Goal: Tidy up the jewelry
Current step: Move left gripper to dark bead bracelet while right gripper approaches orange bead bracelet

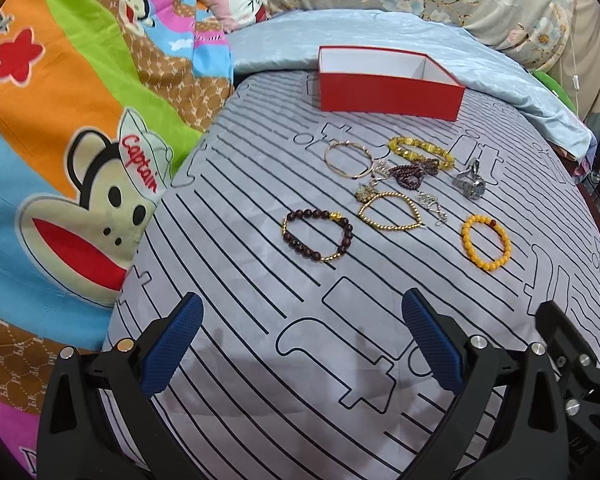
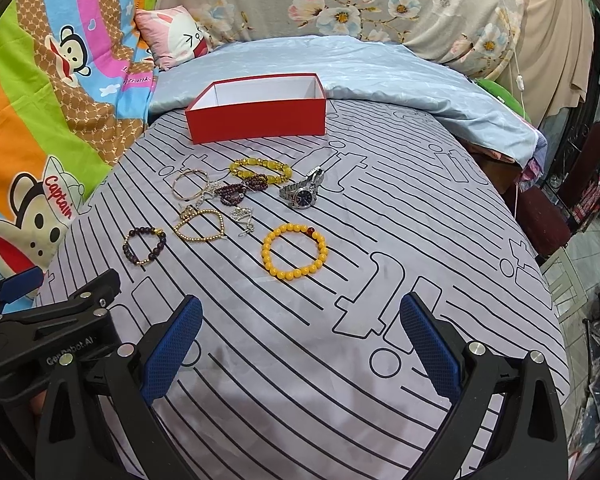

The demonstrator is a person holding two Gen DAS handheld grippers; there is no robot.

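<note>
Evidently nothing is packed yet: the open red cardboard box [image 2: 256,110] sits empty at the far side of the bed – beaded bracelets like the orange one [image 2: 294,250] lie spread before it. Left tool [image 1: 302,342] and right tool [image 2: 300,340] hover spread wide, empty.

Bare striped sheet [image 2: 300,360] lies open up to the scattered bracelets [image 2: 294,251].

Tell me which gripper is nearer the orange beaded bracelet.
Right. The right gripper sits open just short of the orange beaded bracelet, nearly in line with it; the left gripper, also open, is off to the bracelet's left.
</note>
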